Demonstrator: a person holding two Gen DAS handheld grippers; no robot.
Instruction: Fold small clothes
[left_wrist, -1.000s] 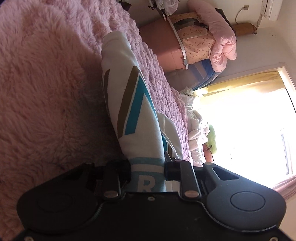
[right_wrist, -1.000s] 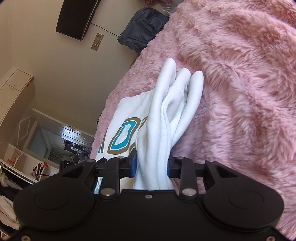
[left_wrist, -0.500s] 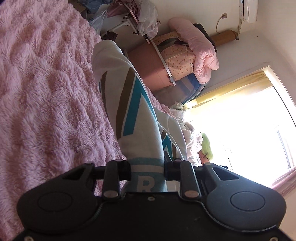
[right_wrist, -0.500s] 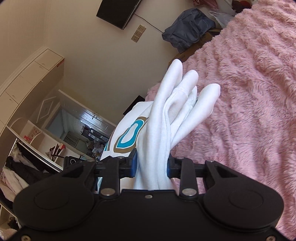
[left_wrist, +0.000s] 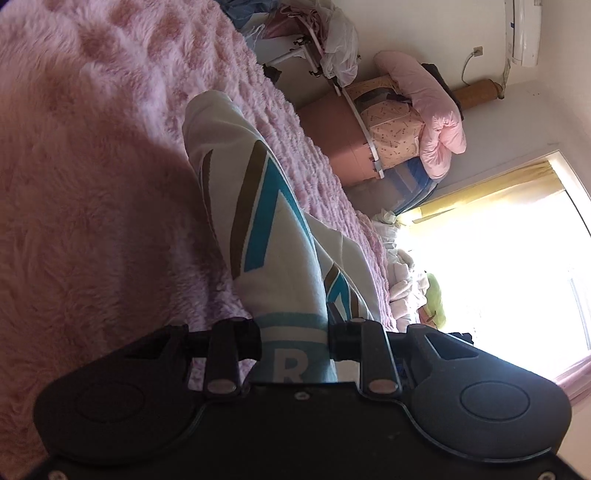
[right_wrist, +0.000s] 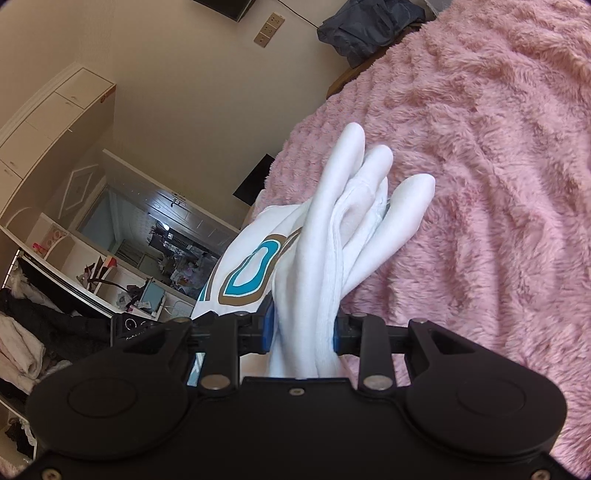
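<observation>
A small white garment (left_wrist: 266, 236) with teal and brown lettering hangs stretched between my two grippers above a fluffy pink blanket (left_wrist: 92, 184). My left gripper (left_wrist: 293, 338) is shut on one printed edge of it. My right gripper (right_wrist: 303, 330) is shut on a bunched white part of the same garment (right_wrist: 343, 236), whose folds stick up past the jaws. The printed panel (right_wrist: 247, 273) hangs to the left of the right gripper. The garment's lower part is hidden.
The pink blanket (right_wrist: 498, 184) covers the bed under both grippers. A pile of bedding (left_wrist: 406, 125) and a bright window (left_wrist: 498, 266) lie beyond the bed in the left wrist view. A wardrobe (right_wrist: 55, 122), shelves and a doorway (right_wrist: 155, 236) stand to the right gripper's left.
Both grippers lifted the garment off the blanket, then the left one dropped back closer to it. The grips have not changed.
</observation>
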